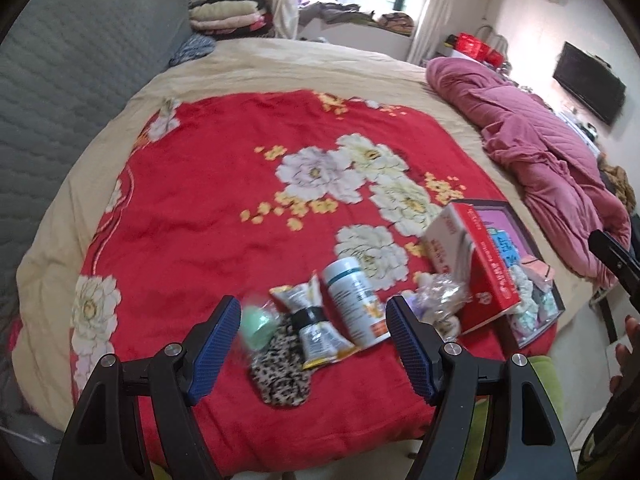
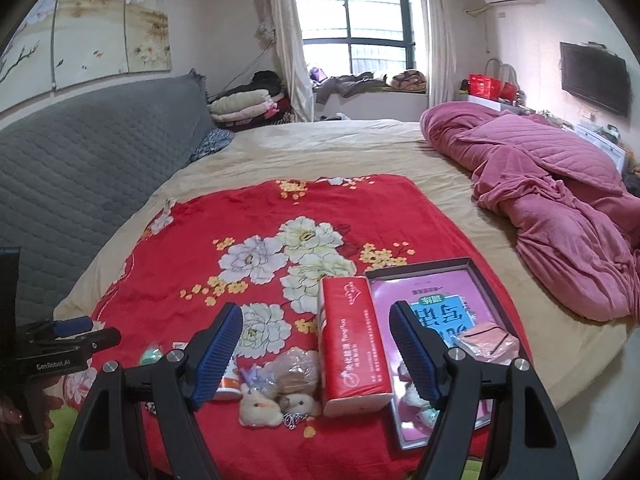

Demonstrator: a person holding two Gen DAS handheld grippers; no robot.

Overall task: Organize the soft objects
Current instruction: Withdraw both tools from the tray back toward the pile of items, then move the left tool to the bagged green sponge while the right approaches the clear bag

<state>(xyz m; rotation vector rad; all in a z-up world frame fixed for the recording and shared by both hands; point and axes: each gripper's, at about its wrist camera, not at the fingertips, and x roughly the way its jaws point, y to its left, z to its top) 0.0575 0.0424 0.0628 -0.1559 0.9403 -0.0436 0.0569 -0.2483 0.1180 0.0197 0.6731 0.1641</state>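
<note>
On the red floral blanket [image 1: 192, 220] lie a leopard-print soft piece [image 1: 280, 372], a green soft ball [image 1: 258, 324], a crinkled packet with a black band [image 1: 314, 324] and a white bottle [image 1: 354, 300]. My left gripper [image 1: 314, 344] hovers open just above them, holding nothing. A clear bag of plush [image 2: 296, 368], a cream plush toy [image 2: 260, 404] and a red tissue pack [image 2: 352, 344] lie below my open right gripper [image 2: 316, 354]. A shallow box [image 2: 420, 269] with a pink lining holds a pink pouch [image 2: 490, 340] and small soft items. The left gripper [image 2: 86, 332] shows at the left edge.
A crumpled pink quilt [image 2: 560, 200] lies along the bed's right side. A grey padded headboard [image 2: 80, 160] runs along the left. Folded blankets [image 2: 244, 106] are stacked in the far corner. Beige sheet [image 2: 340, 148] surrounds the red blanket. A person's fingers [image 1: 626, 344] show at the right.
</note>
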